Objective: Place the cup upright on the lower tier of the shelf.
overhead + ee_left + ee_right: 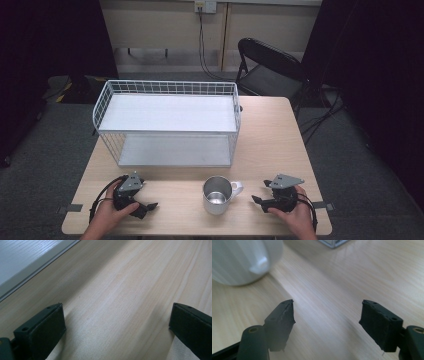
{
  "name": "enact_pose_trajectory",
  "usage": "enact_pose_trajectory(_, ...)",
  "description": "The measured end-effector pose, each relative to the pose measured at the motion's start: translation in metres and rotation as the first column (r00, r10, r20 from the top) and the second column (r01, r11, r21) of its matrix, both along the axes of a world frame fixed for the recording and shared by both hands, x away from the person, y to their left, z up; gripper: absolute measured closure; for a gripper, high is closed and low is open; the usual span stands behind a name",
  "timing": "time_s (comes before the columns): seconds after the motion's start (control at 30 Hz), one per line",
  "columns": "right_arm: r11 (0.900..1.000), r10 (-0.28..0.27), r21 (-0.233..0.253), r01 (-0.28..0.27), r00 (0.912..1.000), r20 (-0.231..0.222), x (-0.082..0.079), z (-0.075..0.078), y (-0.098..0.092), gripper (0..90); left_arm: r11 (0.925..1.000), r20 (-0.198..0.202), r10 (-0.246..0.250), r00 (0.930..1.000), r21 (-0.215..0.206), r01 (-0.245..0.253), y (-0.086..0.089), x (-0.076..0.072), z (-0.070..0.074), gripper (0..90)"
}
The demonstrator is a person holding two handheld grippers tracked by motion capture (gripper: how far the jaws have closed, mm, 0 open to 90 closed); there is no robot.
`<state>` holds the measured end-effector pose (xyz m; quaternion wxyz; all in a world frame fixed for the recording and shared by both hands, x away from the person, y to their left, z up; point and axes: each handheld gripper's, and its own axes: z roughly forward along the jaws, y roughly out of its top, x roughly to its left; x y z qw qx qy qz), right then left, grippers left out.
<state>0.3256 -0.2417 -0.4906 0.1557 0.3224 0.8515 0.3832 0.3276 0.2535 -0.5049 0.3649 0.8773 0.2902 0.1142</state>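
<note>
The mug [218, 195] stands upright on the table [270, 140], between the two tongs and nearer the right tongs [257, 200], with its handle [236, 188] turned toward them. It is white outside, with a metallic inner wall, and appears empty. Judged from this finish, it is probably enamelled or steel: rigid, fairly light, and smooth enough to slip under a weak grip. The handle, or the rim wall beside it, offers the most secure hold. The right tongs [325, 312] rest spread apart, gripping nothing, with the mug [239, 260] ahead and to their left. The left tongs [150, 205] likewise stand wide apart and unloaded, the jaws separated over bare table [120, 290]. A white wire rack [167, 122] with two shelves stands beyond both tongs.
</note>
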Motion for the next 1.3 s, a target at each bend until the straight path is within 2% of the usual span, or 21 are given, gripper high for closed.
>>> enact_pose_trajectory(0.03,1.0,0.018,0.023,-0.018,0.9998,0.01,-0.002,0.005,0.002,27.5,1.0,0.0,0.0,1.0,0.0,0.0,0.0,0.0,0.0,0.0)
enact_pose_trajectory(0.2,0.999,0.036,0.028,-0.036,0.999,0.027,-0.005,0.013,0.004,28.6,1.0,0.0,0.0,1.0,0.0,0.0,0.0,0.0,0.0,0.0)
enact_pose_trajectory(0.53,0.995,0.094,0.035,-0.096,0.9947,0.04,-0.007,0.019,0.019,32.3,1.0,0.0,0.0,1.0,0.0,0.0,0.0,0.0,0.0,0.0)
enact_pose_trajectory(0.7,0.99,0.122,0.067,-0.125,0.9911,0.054,-0.006,0.024,0.029,33.7,1.0,0.0,0.0,1.0,0.0,0.0,0.0,0.0,0.0,0.0)
enact_pose_trajectory(0.9,0.987,0.14,0.071,-0.144,0.9883,0.061,-0.006,0.026,0.037,35.5,1.0,0.0,0.0,1.0,0.0,0.0,0.0,0.0,0.0,0.0)
enact_pose_trajectory(1.0,0.985,0.154,0.07,-0.159,0.9849,0.079,-0.006,0.027,0.043,36.8,1.0,0.0,0.0,1.0,0.0,0.0,0.0,0.0,0.0,0.0)
enact_pose_trajectory(1.3,0.983,0.158,0.081,-0.166,0.9821,0.103,-0.004,0.031,0.046,39.6,1.0,0.0,0.0,1.0,0.0,0.0,0.0,0.0,0.0,0.0)
